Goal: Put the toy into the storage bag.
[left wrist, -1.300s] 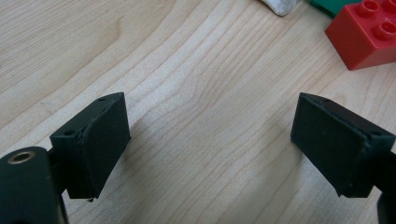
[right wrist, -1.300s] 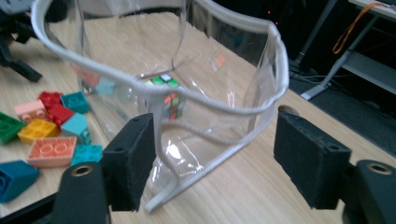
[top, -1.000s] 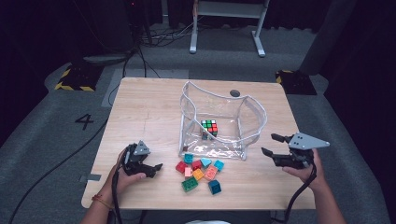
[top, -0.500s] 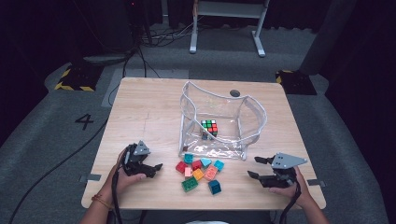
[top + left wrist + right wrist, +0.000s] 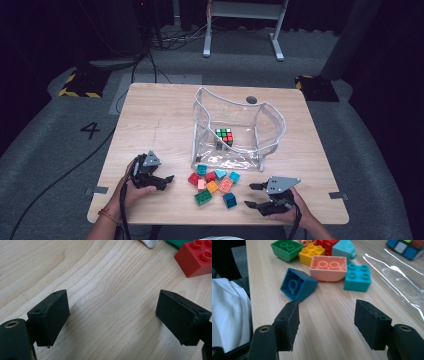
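Two hand-held grippers are set low over the pale wooden table (image 5: 160, 120): the left gripper (image 5: 167, 181), jaws wide and empty, is parked just left of the cluster of small hard-plastic building bricks (image 5: 212, 182), while the right gripper (image 5: 325, 320), jaws part-open after just having been closing with nothing between them, is aimed at the blue square brick (image 5: 298, 285) lying tipped on its side at the cluster's near edge. Being judged light, rigid and smooth, this brick is best pinched across two flat opposite walls, not across studs or corners, since it would likely skate or twist. The clear soft-plastic pouch (image 5: 272, 132) holding a multicoloured puzzle cube (image 5: 224, 136) stands just behind the cluster.
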`<state>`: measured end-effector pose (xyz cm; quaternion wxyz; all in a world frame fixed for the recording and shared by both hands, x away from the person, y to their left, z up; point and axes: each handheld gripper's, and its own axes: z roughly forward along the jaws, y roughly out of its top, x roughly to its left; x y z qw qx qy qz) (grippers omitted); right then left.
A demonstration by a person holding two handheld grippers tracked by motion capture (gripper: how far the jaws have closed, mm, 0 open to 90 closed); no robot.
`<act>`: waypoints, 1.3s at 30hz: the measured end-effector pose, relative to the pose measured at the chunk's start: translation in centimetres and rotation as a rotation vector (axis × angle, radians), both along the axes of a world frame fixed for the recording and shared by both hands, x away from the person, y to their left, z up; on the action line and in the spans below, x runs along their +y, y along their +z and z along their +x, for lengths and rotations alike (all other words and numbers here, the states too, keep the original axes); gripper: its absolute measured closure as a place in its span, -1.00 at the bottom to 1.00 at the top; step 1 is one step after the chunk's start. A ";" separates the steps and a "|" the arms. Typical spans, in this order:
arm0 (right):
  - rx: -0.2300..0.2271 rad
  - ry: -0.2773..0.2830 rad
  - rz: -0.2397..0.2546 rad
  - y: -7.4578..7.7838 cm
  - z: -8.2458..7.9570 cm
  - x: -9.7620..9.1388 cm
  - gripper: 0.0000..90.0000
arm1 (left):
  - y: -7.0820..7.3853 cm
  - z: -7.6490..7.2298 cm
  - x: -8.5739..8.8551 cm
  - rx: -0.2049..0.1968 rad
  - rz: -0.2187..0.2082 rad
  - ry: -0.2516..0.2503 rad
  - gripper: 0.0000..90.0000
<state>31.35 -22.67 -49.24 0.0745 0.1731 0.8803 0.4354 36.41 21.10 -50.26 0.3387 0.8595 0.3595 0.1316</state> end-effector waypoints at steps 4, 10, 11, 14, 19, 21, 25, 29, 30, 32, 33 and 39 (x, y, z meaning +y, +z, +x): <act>0.009 0.026 0.004 -0.2 -0.2 1.4 -0.17 | 0.0 0.0 0.0 0.000 0.000 0.000 -0.74; 0.006 0.069 -0.024 -0.9 -0.4 3.6 -0.19 | 0.0 0.0 0.0 0.000 0.000 0.000 -0.74; 0.003 0.069 -0.029 -0.9 -0.4 4.0 -0.20 | 0.0 0.0 0.0 0.000 0.000 0.000 -0.74; 0.002 0.061 -0.035 -1.0 -0.5 4.6 -0.22 | 0.0 0.0 0.0 0.002 -0.001 0.000 -0.74; -0.021 0.060 -0.058 -1.1 -0.7 5.8 -0.23 | 0.0 0.0 0.0 0.002 -0.001 0.000 -0.74; -0.022 0.063 -0.066 -1.1 -0.8 6.2 -0.24 | 0.0 0.0 0.0 0.002 -0.001 -0.001 -0.74; -0.025 0.055 -0.065 -1.1 -0.6 6.5 -0.25 | 0.0 0.0 0.0 0.002 -0.001 -0.001 -0.74; -0.026 0.053 -0.062 -1.1 -0.7 6.6 -0.18 | 0.0 0.0 0.0 0.002 -0.001 -0.001 -0.74; -0.027 0.055 -0.062 -1.1 -0.7 6.6 -0.14 | 0.0 0.0 0.0 0.002 -0.001 -0.001 -0.74; -0.034 0.057 -0.064 -1.1 -0.8 6.5 -0.11 | 0.0 0.0 0.0 0.002 0.000 -0.001 -0.74; -0.032 0.057 -0.060 -1.1 -0.8 6.6 -0.11 | 0.0 0.0 0.0 0.001 -0.001 -0.001 -0.74; -0.035 0.055 -0.063 -1.1 -0.7 6.0 -0.10 | 0.0 0.0 0.0 0.000 0.000 0.000 -0.74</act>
